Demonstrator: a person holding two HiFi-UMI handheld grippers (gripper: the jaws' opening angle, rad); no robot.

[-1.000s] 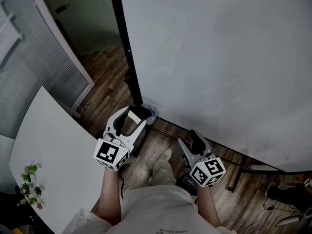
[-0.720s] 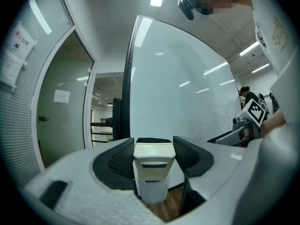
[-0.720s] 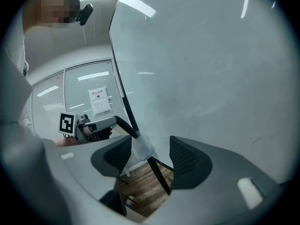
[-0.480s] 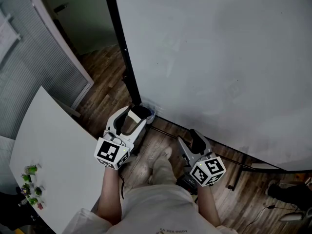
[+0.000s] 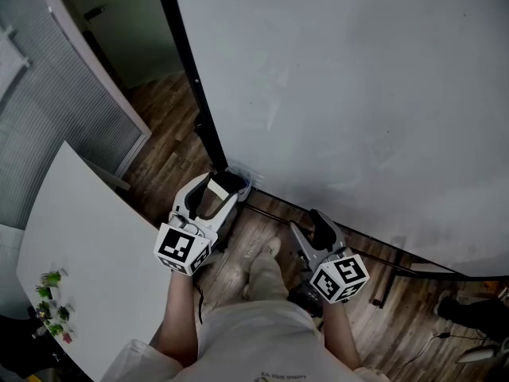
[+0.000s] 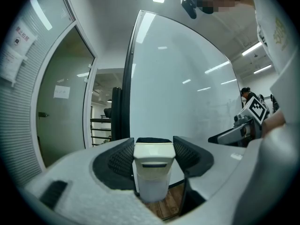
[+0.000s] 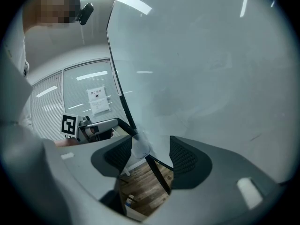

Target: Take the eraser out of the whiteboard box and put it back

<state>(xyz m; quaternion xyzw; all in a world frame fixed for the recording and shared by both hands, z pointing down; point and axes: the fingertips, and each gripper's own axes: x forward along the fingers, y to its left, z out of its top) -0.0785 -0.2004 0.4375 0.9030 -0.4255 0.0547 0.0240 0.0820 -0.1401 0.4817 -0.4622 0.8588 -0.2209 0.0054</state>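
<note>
My left gripper (image 5: 220, 186) is shut on the eraser (image 6: 153, 165), a cream block with a dark felt face on top, held upright between both pads. In the head view the eraser (image 5: 215, 189) sits just left of the small translucent whiteboard box (image 5: 246, 184) at the whiteboard's (image 5: 358, 94) lower left corner. The right gripper (image 5: 318, 222) hangs open and empty, lower and to the right, near the board's bottom edge. In the right gripper view the box (image 7: 140, 147) shows between the open jaws, some way off.
A black stand post (image 5: 189, 86) runs up the whiteboard's left edge. A white table (image 5: 87, 245) lies at the left with small green items (image 5: 49, 301) near its corner. The person's legs and a shoe (image 5: 256, 263) are over the wooden floor between the grippers.
The head view has drifted slightly, so the board's post sits further left in the picture. Neither gripper has visibly moved, and the eraser stays gripped.
</note>
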